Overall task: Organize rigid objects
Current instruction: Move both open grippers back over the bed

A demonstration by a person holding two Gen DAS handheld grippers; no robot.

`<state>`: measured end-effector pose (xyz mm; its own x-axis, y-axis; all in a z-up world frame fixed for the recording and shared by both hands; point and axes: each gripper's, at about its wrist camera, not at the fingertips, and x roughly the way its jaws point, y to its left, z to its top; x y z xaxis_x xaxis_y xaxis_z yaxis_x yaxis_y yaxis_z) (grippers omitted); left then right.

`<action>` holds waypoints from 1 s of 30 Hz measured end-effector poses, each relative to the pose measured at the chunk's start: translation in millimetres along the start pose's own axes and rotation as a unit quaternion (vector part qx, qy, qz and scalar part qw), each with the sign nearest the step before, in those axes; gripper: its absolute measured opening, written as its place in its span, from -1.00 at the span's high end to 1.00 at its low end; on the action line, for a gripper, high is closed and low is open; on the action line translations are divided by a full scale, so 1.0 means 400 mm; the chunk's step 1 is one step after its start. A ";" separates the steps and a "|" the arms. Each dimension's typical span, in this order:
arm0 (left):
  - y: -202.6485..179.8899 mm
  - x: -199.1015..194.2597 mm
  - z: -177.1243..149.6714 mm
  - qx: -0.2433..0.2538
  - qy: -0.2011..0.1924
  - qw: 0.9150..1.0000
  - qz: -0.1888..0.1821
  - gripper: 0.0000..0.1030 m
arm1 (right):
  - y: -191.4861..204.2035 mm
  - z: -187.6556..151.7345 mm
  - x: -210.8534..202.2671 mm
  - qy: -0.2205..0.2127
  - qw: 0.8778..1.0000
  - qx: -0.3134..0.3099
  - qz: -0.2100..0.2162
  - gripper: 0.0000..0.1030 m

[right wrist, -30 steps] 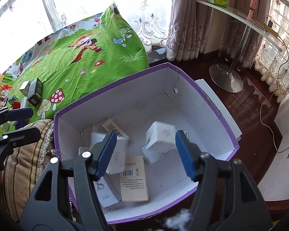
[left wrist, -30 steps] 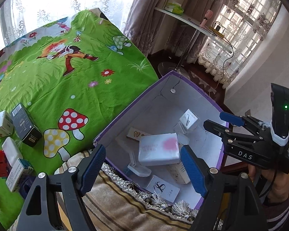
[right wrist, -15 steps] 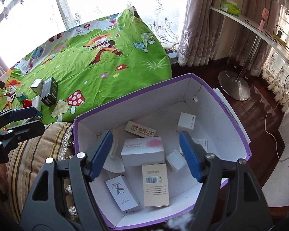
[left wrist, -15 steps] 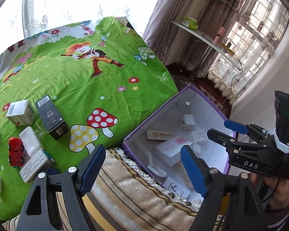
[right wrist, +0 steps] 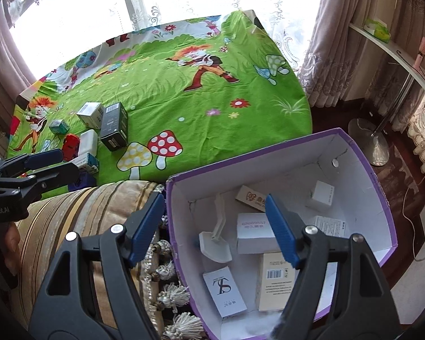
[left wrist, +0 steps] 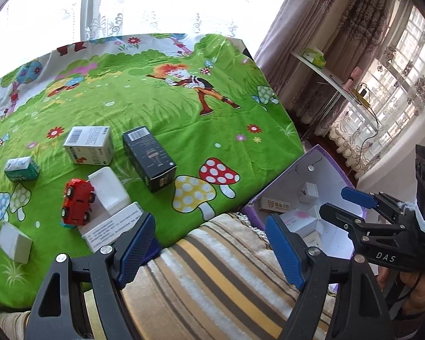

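My left gripper is open and empty above a striped cushion, beside the green cartoon cloth. On the cloth lie a black box, a white barcode box, a red toy car, a white flat case, a long white box and two smaller boxes. My right gripper is open with nothing between its pads, over the near left corner of the purple box. Several small white cartons lie inside it.
A white stand lies in the purple box. Tassels fringe the cushion next to the box wall. Right of the box are a dark wooden floor, a round lamp base, curtains and a curved white shelf.
Both views have swung left, away from the box towards the cloth. A white carton seen between the right fingers a second ago now lies in the purple box. The left jaws are unchanged.
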<state>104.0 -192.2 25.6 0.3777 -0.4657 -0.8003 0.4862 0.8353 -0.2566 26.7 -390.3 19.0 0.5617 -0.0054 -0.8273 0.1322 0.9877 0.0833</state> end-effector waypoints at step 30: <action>0.439 -0.145 -0.110 -0.175 -0.017 0.979 0.104 -0.57 | 0.368 0.113 0.090 0.023 0.986 -0.135 0.090 -0.52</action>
<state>133.0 -5.7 3.2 0.4684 -0.2792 -0.8382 0.0991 0.9594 -0.2641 103.3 -252.1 26.4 0.5171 0.1746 -0.8380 -0.1920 0.9777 0.0852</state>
